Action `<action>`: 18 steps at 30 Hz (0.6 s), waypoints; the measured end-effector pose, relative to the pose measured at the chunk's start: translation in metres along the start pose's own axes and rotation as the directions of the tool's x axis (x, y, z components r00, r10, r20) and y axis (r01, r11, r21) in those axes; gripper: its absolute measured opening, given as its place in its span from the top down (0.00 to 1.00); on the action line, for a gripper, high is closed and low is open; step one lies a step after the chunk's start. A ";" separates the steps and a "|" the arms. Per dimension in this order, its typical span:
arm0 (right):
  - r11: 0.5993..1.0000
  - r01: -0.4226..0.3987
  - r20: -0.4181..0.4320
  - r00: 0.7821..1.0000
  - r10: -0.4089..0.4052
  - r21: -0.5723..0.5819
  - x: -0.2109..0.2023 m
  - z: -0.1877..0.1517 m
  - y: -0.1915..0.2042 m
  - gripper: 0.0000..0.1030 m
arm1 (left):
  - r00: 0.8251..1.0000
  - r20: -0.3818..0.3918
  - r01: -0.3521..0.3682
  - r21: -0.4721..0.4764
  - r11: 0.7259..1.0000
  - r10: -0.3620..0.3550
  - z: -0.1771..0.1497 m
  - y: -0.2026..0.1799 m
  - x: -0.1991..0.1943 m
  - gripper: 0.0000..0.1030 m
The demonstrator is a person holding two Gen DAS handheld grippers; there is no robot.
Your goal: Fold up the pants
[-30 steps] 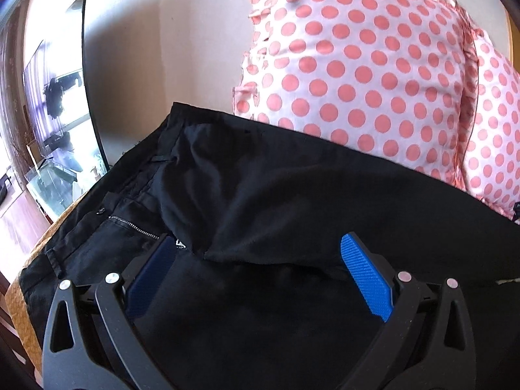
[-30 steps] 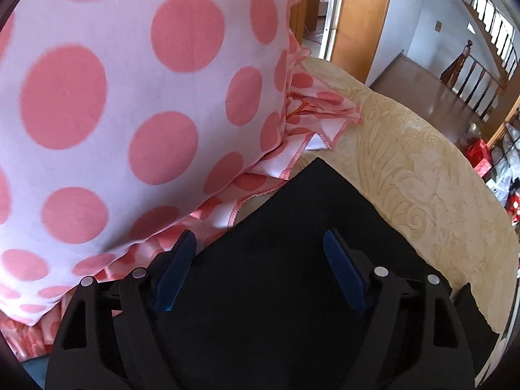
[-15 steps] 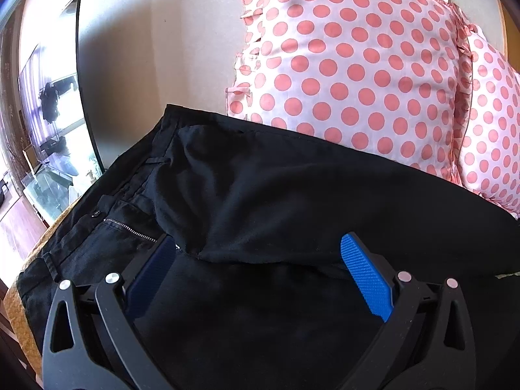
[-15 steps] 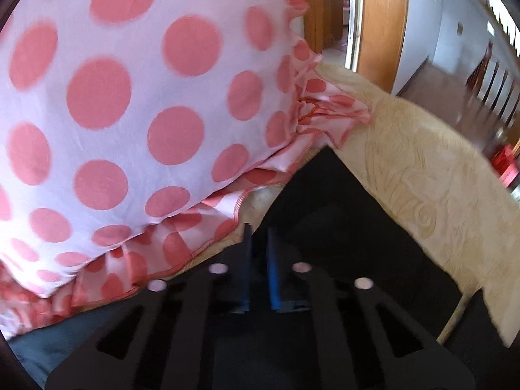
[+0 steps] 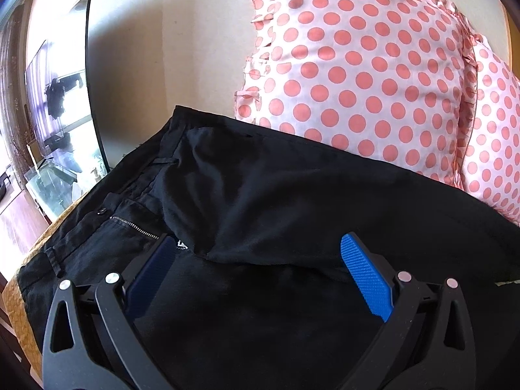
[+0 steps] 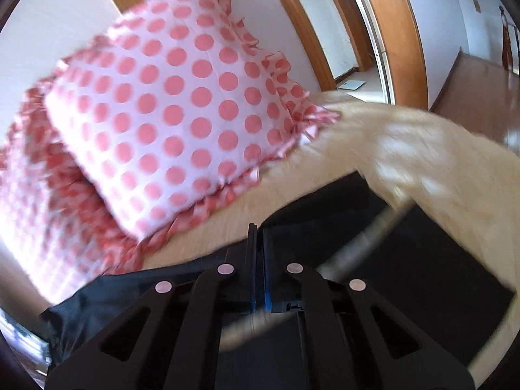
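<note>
1. Since half a second ago the right gripper [image 6: 259, 240] has swung up and away from the polka-dot pillow [image 6: 182, 120], which now sits smaller in the upper left of the right wrist view; the view is smeared by motion. The left wrist view has hardly changed.
2. Black pants [image 5: 260, 195] lie on a tan patterned bedspread [image 6: 406, 149], filling the lower half of the left wrist view. Their long axis runs from the waistband at left toward the lower right edge of the frame.
3. The waistband end points to the left of the frame, with a button [image 5: 103, 210] and an open zipper [image 5: 133, 226] showing there. One leg is folded over, its edge crossing the middle just above the fingers.
4. The right gripper's blue pads are pressed nearly together at the centre bottom of its view, with black cloth of the pants [image 6: 406, 260] lying around and below them; the blur hides whether cloth sits between them.
5. The left gripper [image 5: 260, 279] stands wide, its blue fingers [image 5: 365, 279] spread over the dark cloth, nothing between them.
6. Behind the pants, two pillows lean on a pale wall [image 5: 178, 48]; a dark screen [image 5: 65, 97] stands at far left.
</note>
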State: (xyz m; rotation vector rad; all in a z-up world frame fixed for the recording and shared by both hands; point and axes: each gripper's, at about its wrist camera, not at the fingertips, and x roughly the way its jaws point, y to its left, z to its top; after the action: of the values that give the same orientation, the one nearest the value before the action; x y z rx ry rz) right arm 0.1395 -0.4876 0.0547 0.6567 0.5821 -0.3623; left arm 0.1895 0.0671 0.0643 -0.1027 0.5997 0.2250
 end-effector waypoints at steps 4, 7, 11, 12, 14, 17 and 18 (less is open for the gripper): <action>0.999 -0.020 -0.015 1.000 0.020 0.043 -0.041 -0.047 -0.025 0.97 | 1.000 0.015 -0.012 -0.009 1.000 0.012 0.000 0.001 -0.003 0.02; 0.997 -0.015 -0.057 0.998 0.020 0.080 -0.037 -0.062 -0.047 0.97 | 1.000 0.016 -0.013 -0.006 1.000 0.013 0.000 0.000 -0.003 0.02; 0.987 -0.033 -0.103 0.993 0.049 0.159 -0.024 -0.062 -0.059 0.94 | 1.000 0.014 -0.017 0.005 1.000 0.016 -0.001 -0.001 -0.001 0.02; 0.984 -0.041 -0.106 0.993 0.060 0.175 -0.023 -0.062 -0.061 0.88 | 1.000 0.013 -0.017 0.003 1.000 0.017 -0.001 -0.001 -0.001 0.02; 0.976 -0.051 -0.113 0.991 0.076 0.213 -0.021 -0.062 -0.064 0.66 | 1.000 0.010 -0.015 -0.002 1.000 0.015 -0.001 0.000 -0.001 0.02; 0.964 -0.060 -0.108 0.990 0.091 0.261 -0.025 -0.065 -0.070 0.41 | 1.000 -0.005 -0.008 -0.011 1.000 0.008 -0.001 0.001 0.002 0.02; 0.959 -0.069 -0.106 0.989 0.102 0.276 -0.026 -0.066 -0.073 0.42 | 1.000 -0.010 0.000 -0.014 1.000 0.000 -0.001 0.001 0.003 0.02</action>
State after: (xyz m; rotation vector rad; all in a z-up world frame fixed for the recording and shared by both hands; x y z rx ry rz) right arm 0.0577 -0.4946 -0.0060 0.9709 0.6209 -0.3261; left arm 0.1913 0.0689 0.0619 -0.1168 0.6078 0.2290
